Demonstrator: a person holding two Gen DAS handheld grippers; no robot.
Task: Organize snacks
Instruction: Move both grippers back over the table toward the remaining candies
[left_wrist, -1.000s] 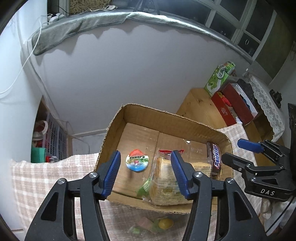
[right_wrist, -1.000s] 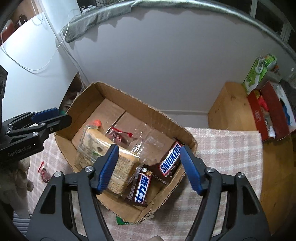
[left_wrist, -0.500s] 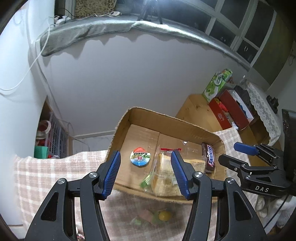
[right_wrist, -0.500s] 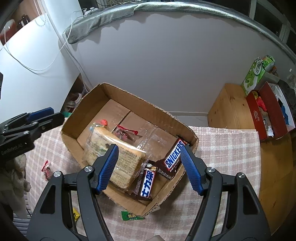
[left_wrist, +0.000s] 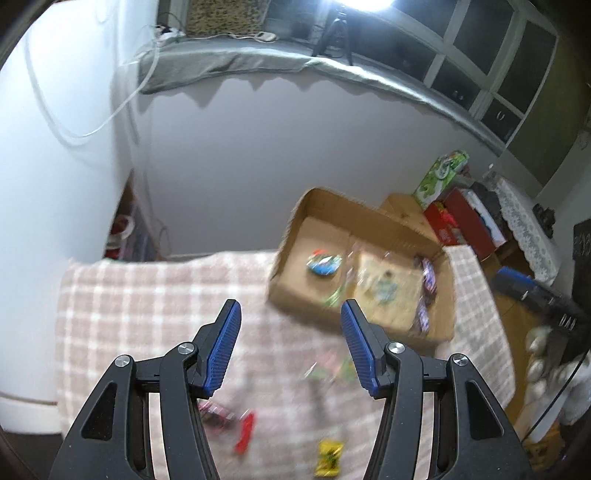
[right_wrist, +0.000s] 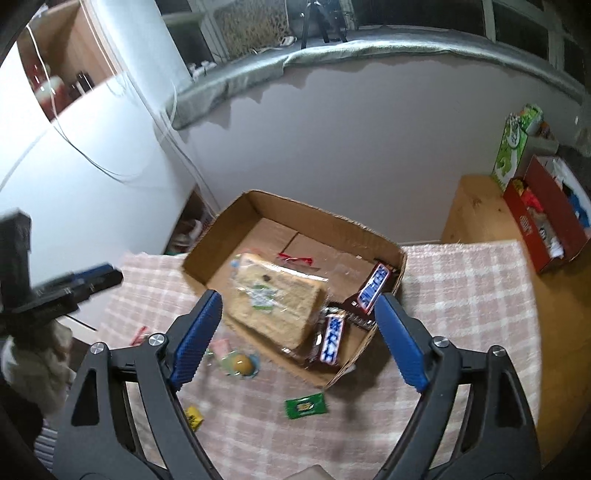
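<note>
A green carton (right_wrist: 511, 146) stands beside a red box (right_wrist: 543, 225).

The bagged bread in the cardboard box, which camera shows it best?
The right wrist view: the bagged bread sits sharp and close in the cardboard box. The left wrist view shows it smaller and motion-blurred.

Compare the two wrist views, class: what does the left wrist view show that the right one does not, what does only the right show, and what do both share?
Only the left wrist view shows the round blue-and-red snack in the cardboard box.

Only the right wrist view shows the green packet on the checked cloth.

Both show the box, the wrapped bread, the chocolate bars and a yellow packet. Each hand-held gripper is open and empty.
</note>
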